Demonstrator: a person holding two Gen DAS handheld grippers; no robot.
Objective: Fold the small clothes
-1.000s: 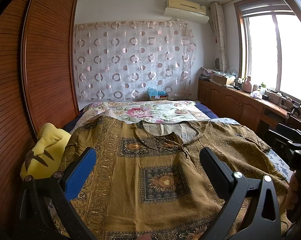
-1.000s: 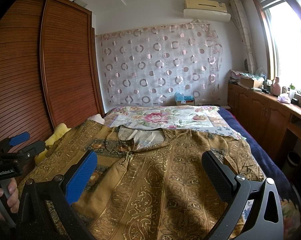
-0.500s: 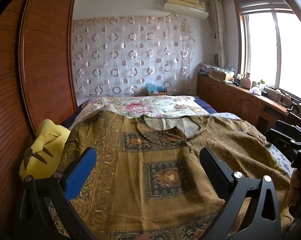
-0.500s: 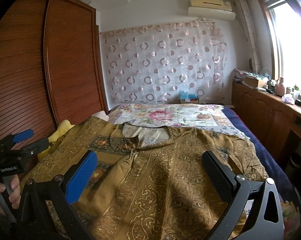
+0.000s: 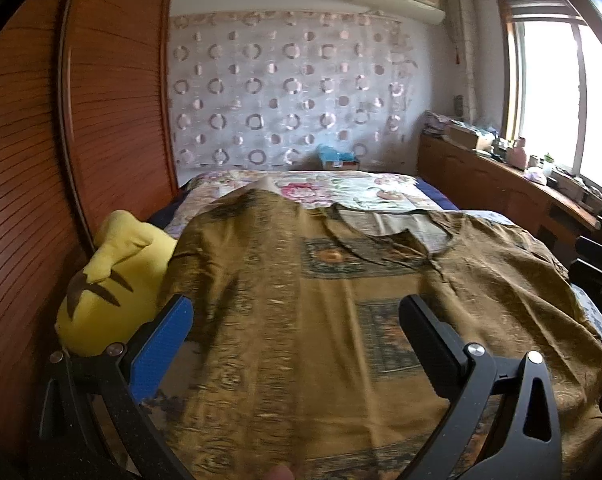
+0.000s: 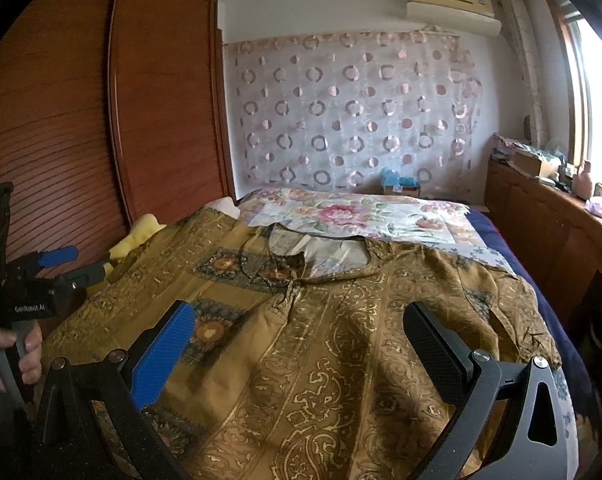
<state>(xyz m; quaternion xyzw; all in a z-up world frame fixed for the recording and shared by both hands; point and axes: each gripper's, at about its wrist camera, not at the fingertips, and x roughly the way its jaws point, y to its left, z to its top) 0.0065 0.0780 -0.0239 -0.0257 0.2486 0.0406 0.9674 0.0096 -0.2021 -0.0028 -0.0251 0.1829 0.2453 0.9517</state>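
A brown-gold patterned blouse [image 5: 293, 312] lies spread flat on the bed, neckline [image 6: 321, 256] towards the far wall. My left gripper [image 5: 297, 344] hovers open over the blouse's left part, with nothing between its blue and black fingers. My right gripper [image 6: 301, 348] stands open above the blouse's right half, also holding nothing. From the right wrist view, the left gripper [image 6: 61, 264] shows at the far left, held by a hand [image 6: 17, 348]. The right gripper's body [image 5: 597, 268] shows at the left wrist view's right edge.
A yellow plush toy [image 5: 113, 280] sits at the bed's left edge against the wooden wardrobe [image 5: 61, 160]. A floral sheet [image 6: 361, 216] covers the far bed. A wooden counter [image 6: 561, 232] with clutter runs under the window on the right.
The left gripper has swung left and moved forward over the blouse, its view now blurred. The right gripper has drifted slightly forward. Both stay open.
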